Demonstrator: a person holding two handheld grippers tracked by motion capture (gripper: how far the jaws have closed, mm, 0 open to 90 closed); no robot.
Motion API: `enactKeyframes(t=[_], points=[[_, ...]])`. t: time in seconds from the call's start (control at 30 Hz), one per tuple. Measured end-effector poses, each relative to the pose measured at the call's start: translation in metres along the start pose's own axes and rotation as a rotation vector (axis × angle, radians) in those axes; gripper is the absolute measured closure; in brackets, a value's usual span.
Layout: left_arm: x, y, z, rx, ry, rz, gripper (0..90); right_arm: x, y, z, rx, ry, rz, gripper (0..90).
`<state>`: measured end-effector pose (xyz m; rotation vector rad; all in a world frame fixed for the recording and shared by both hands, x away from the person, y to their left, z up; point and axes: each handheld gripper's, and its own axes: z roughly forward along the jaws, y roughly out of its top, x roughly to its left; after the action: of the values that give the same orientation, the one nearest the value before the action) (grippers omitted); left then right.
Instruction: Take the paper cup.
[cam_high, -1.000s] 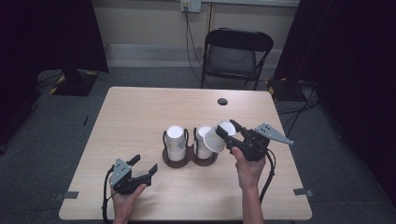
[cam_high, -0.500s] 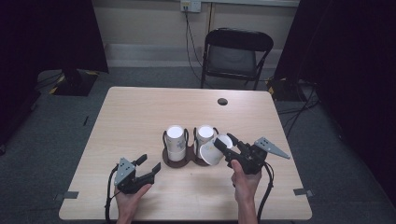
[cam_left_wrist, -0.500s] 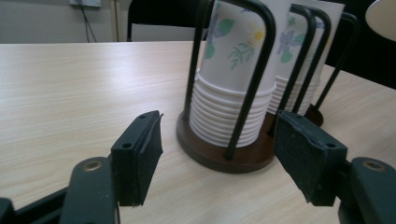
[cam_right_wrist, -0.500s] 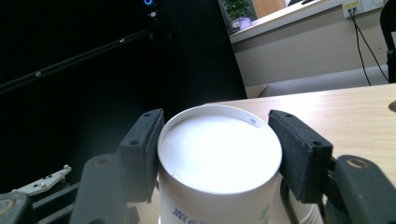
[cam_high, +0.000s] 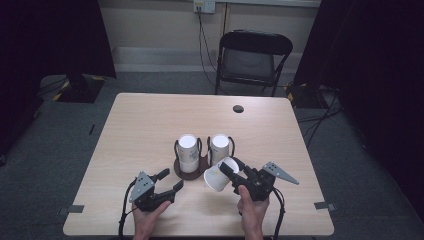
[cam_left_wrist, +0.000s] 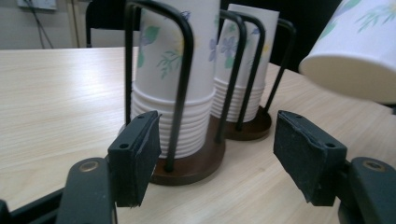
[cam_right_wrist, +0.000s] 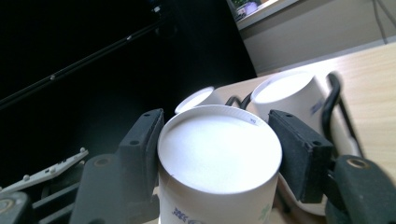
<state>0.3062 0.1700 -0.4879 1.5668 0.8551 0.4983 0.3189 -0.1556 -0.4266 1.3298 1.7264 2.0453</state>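
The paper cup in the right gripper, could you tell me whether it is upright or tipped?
Tipped. The paper cup lies slanted between the right gripper's pads, its flat base toward that gripper's camera, beside the upright stacks in the cup holder.

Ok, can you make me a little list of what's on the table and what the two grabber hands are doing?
Table: light wood table
Cup holder: dark round-based cup holder with wire loops, two stacks of upside-down paper cups
Left stack: left stack
Right stack: right stack
Right gripper: right gripper shut on a single flowery cup, tilted, beside the holder
Left gripper: left gripper open, jaws have just been closing a little, nothing between them, pointing at the holder
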Motion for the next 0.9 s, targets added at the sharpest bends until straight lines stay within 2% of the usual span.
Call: enactKeyframes(t=[0.3, 0.47, 0.57, 0.7, 0.77, 0.9], points=[[-0.008, 0.0, 0.003, -0.013, -0.028, 0.022, 33.1, 0.002, -0.016, 0.007, -0.01, 0.062, 0.089, 37.8], [-0.014, -0.001, 0.006, -0.023, -0.066, 0.034, 34.5, 0.003, -0.019, 0.008, -0.005, 0.066, 0.108, 37.8], [-0.02, -0.001, 0.009, -0.034, -0.079, 0.056, 36.5, 0.004, -0.021, 0.01, -0.003, 0.082, 0.125, 37.8], [-0.025, -0.001, 0.013, -0.036, -0.09, 0.082, 38.3, 0.008, -0.021, 0.012, 0.011, 0.09, 0.124, 37.7], [-0.027, 0.0, 0.015, -0.045, -0.101, 0.078, 40.0, 0.009, -0.021, 0.013, 0.014, 0.103, 0.129, 37.7], [-0.032, 0.001, 0.019, -0.055, -0.114, 0.071, 42.1, 0.011, -0.025, 0.018, 0.029, 0.137, 0.167, 37.6]])
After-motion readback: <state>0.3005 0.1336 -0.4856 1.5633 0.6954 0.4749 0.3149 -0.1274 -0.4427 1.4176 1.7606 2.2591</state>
